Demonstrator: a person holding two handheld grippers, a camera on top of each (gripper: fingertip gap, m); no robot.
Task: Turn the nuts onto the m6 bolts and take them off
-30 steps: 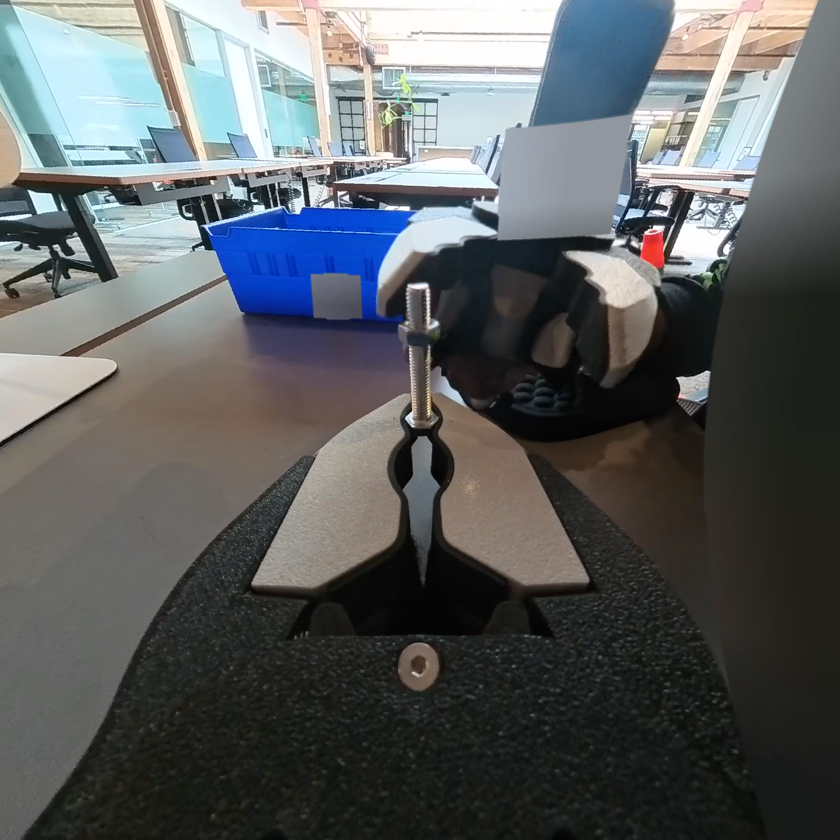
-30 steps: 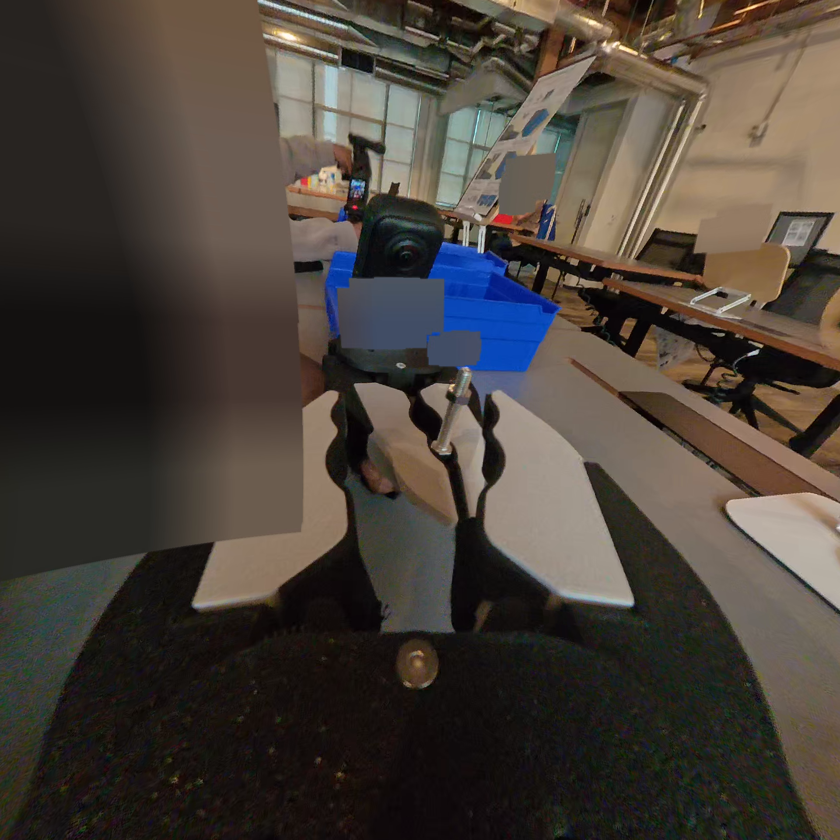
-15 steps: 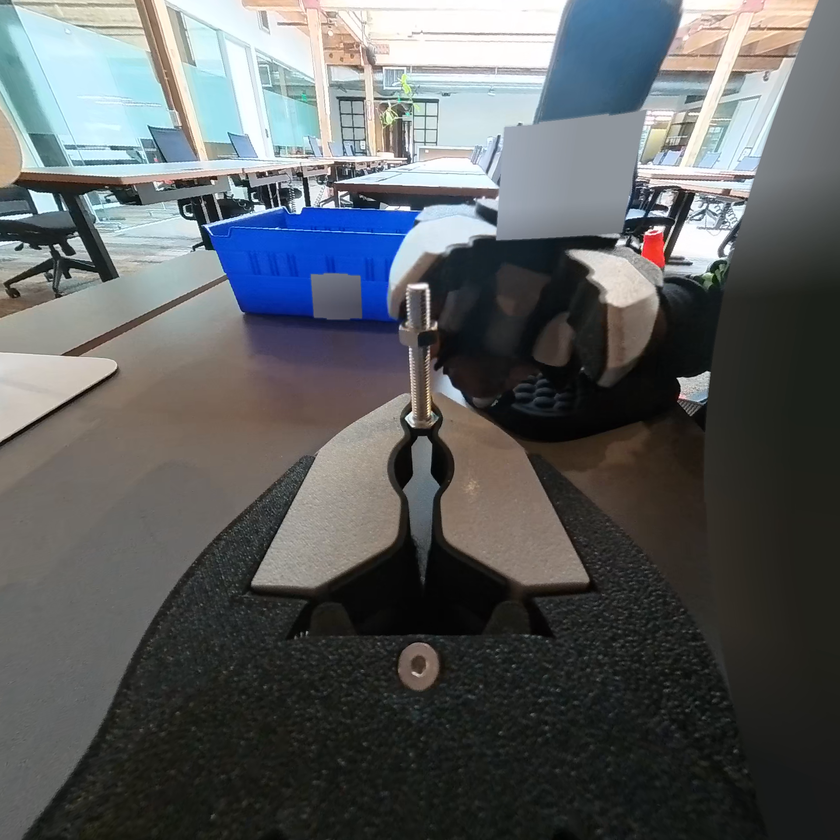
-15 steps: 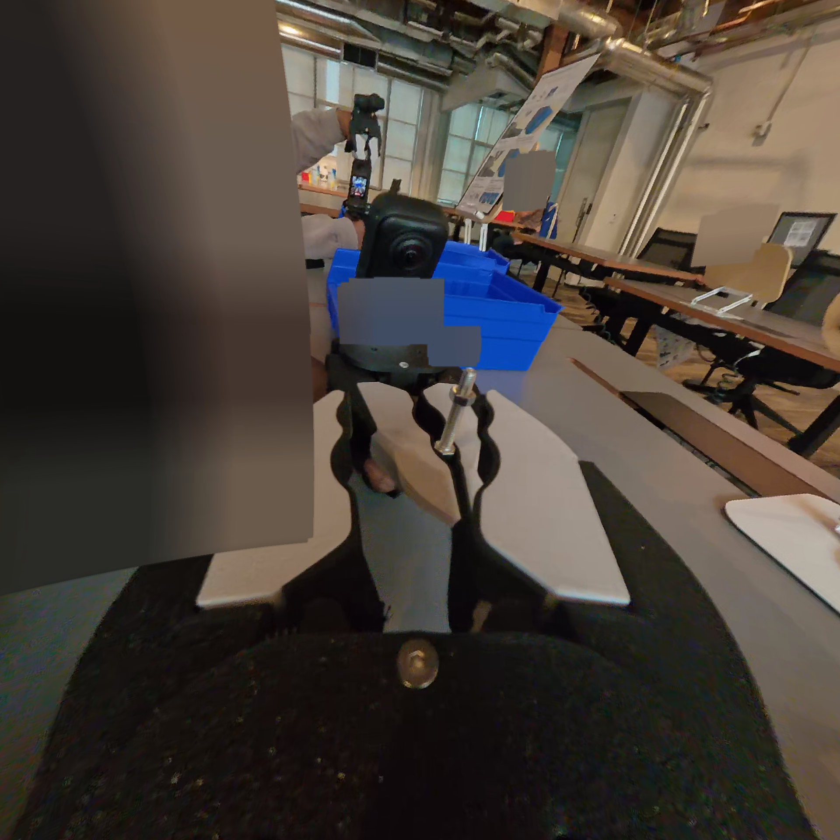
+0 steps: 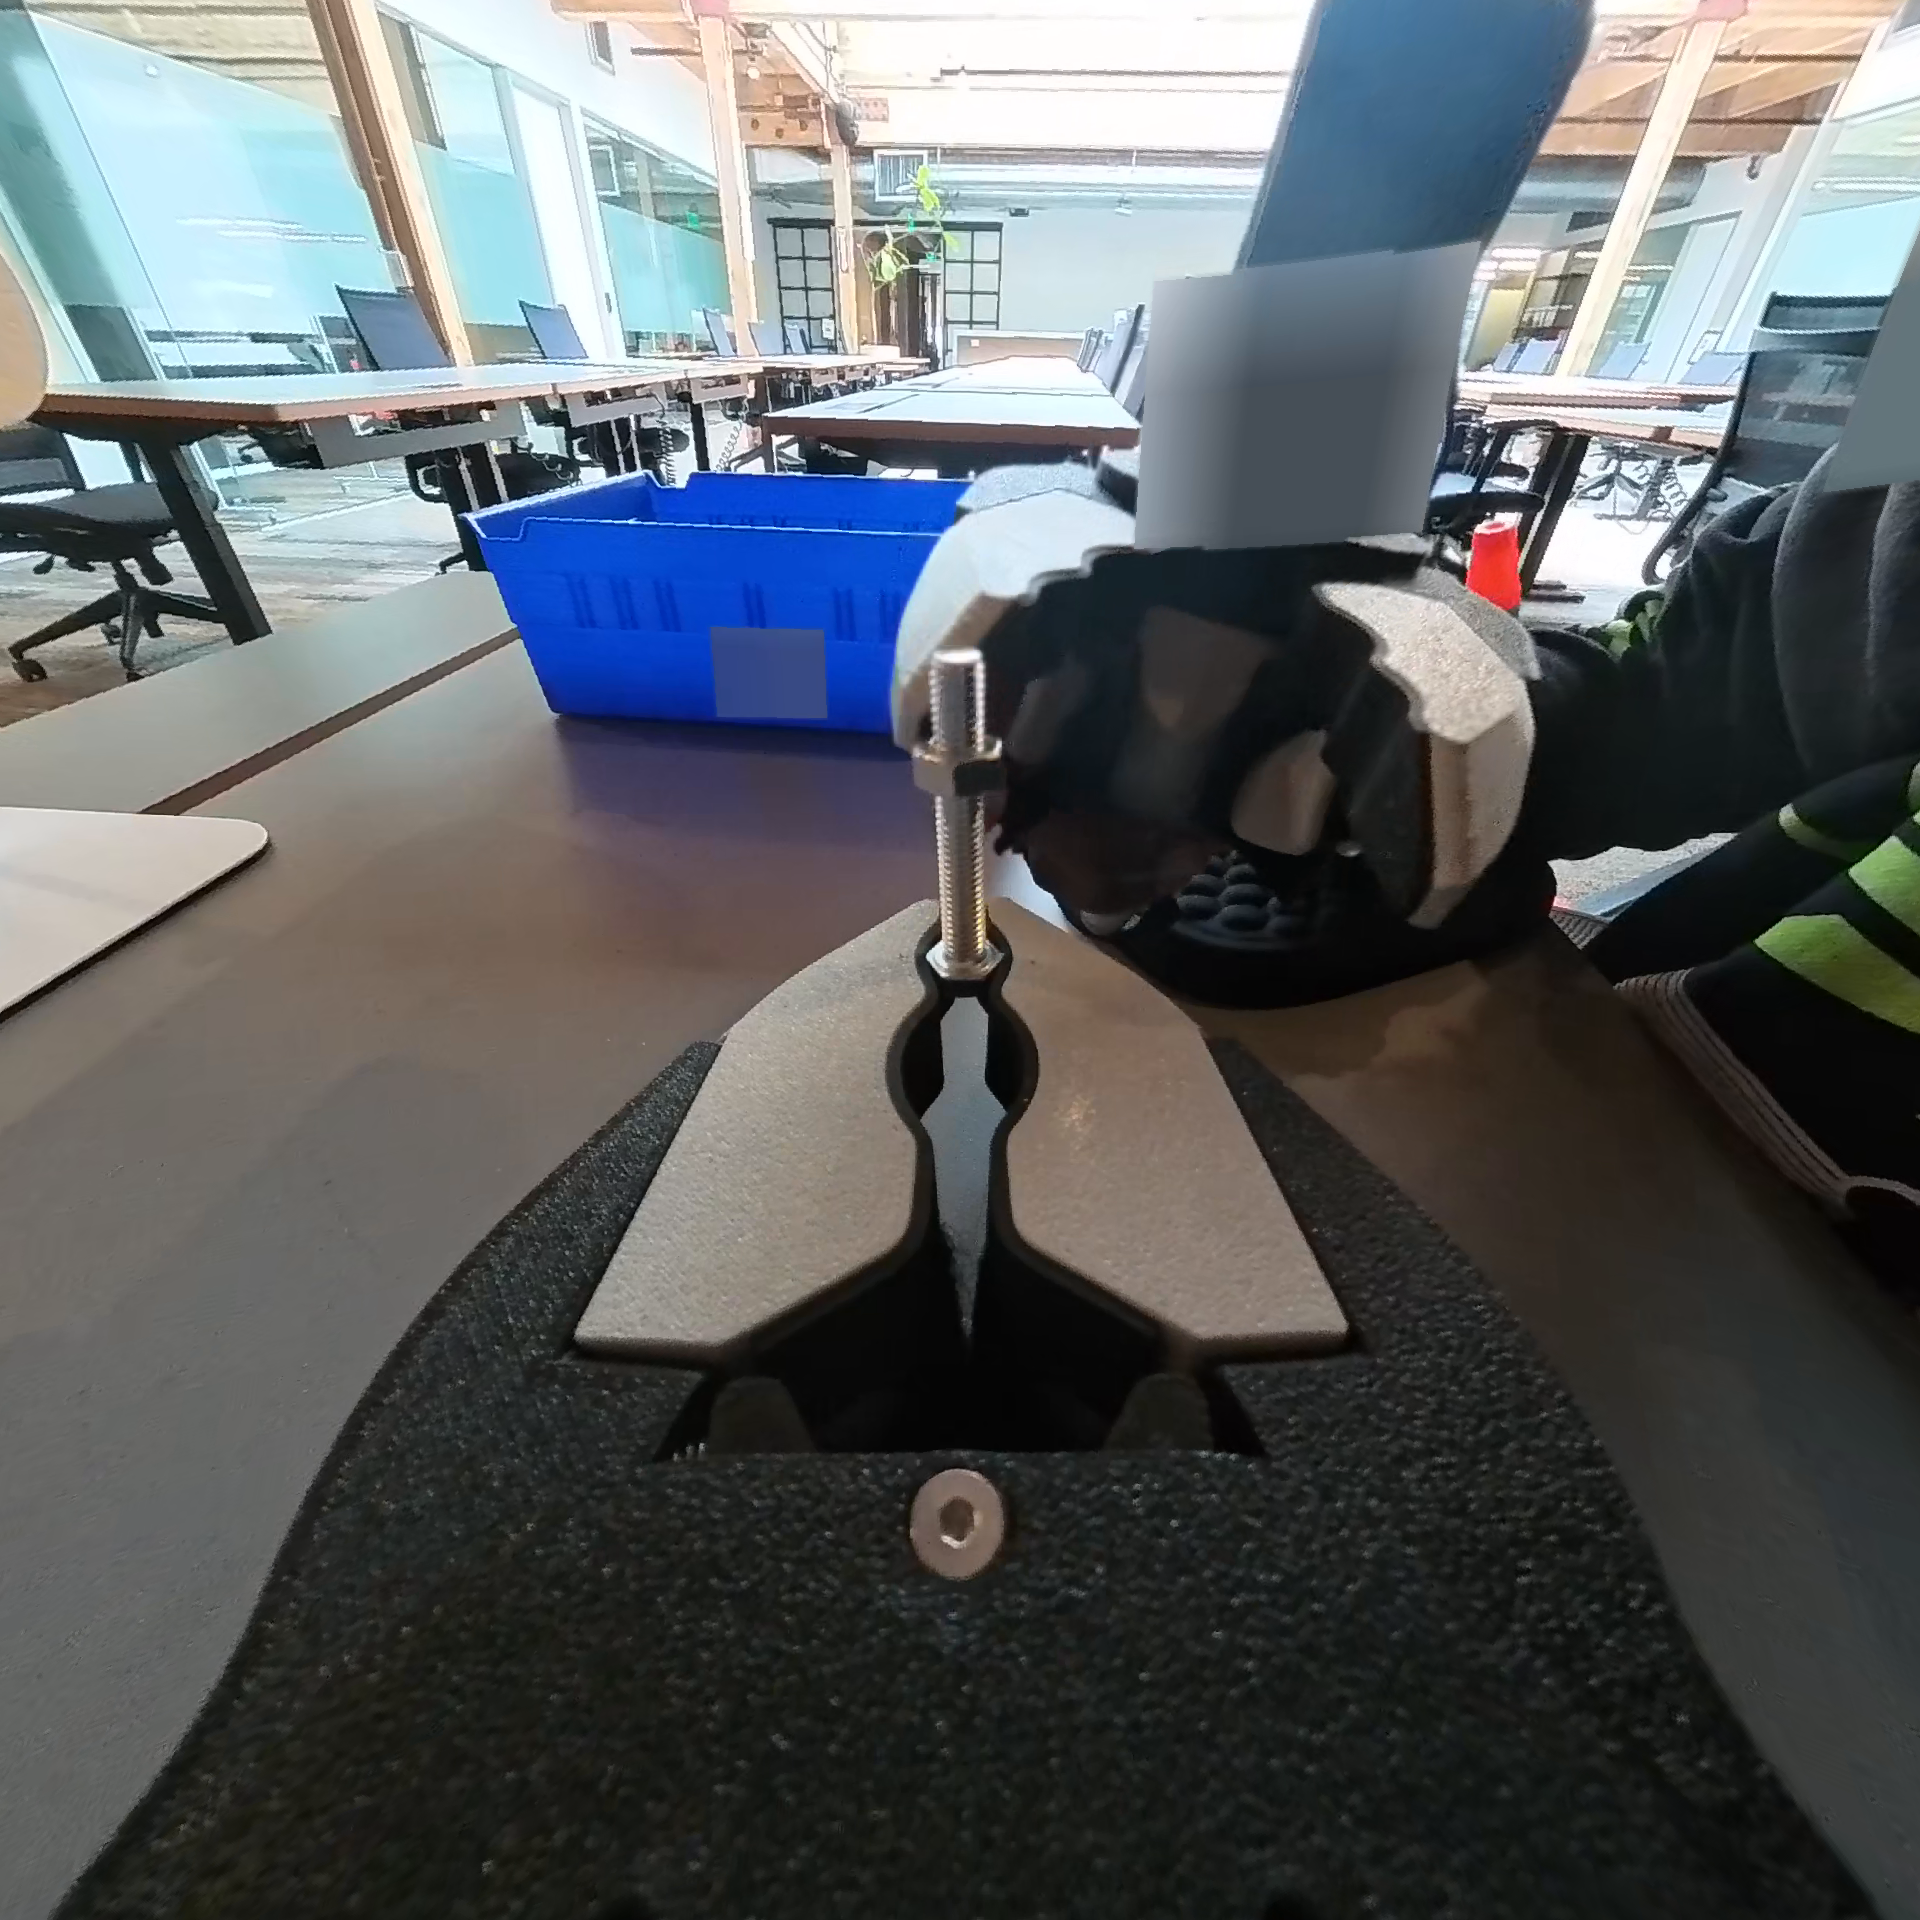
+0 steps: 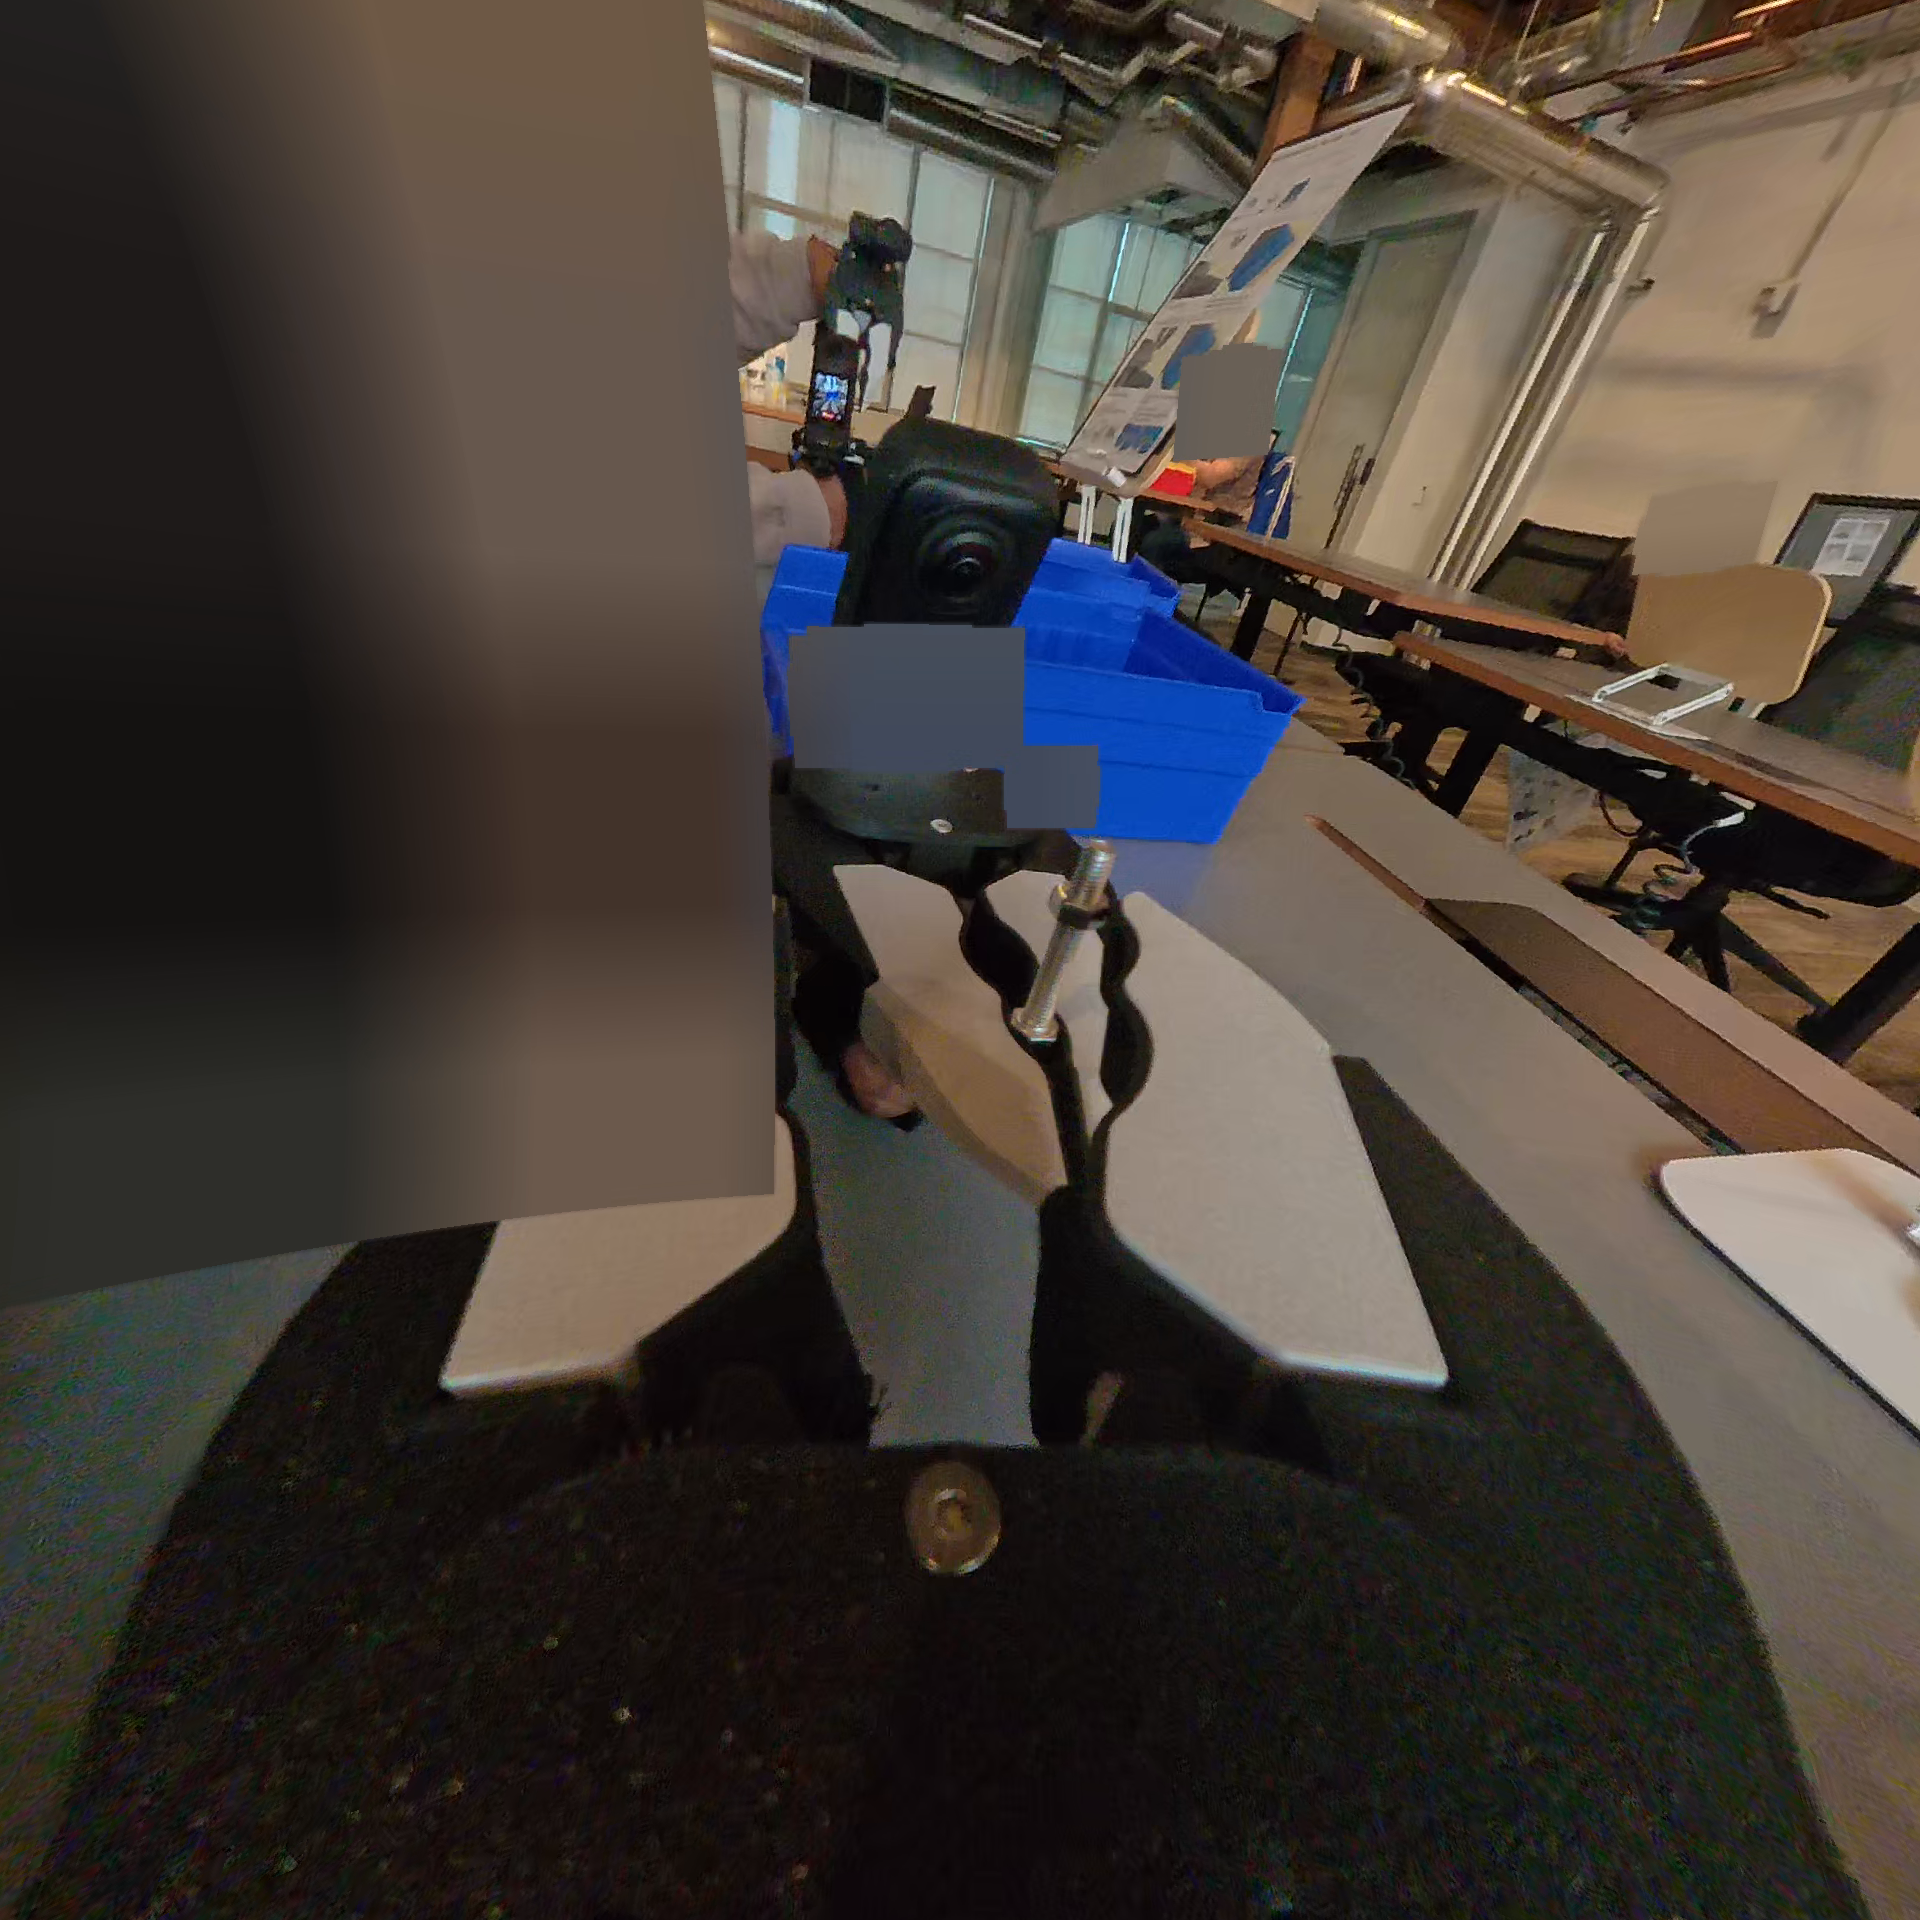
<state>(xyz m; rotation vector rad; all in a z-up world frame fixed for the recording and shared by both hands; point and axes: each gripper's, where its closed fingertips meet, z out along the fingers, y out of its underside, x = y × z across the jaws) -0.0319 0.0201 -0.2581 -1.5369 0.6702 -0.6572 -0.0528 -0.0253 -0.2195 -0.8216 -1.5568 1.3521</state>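
Note:
My left gripper (image 5: 961, 956) is shut on the head of a silver bolt (image 5: 958, 831) and holds it upright above the dark table. A nut (image 5: 956, 774) sits high on the thread, a little below the top. My right gripper (image 5: 1195, 727) is open just behind and to the right of the bolt, with one fingertip (image 5: 935, 623) behind the bolt's top. In the right wrist view the bolt (image 6: 1055, 966) and nut (image 6: 1081, 920) stand between my open right gripper's (image 6: 945, 914) fingers, close to the right finger (image 6: 1247, 1143). The left finger is far off and partly hidden.
A blue bin (image 5: 675, 613) stands on the table behind the bolt; it also shows in the right wrist view (image 6: 1164, 727). A white pad (image 5: 104, 883) lies at the left edge. A person's striped sleeve (image 5: 1818, 935) is at the right. Desks and chairs fill the room behind. There is about 6 centimeters between the tips of the two grippers.
My right gripper has shifted slightly beside the bolt's top and stayed open. The left gripper, the bolt and the nut have held still.

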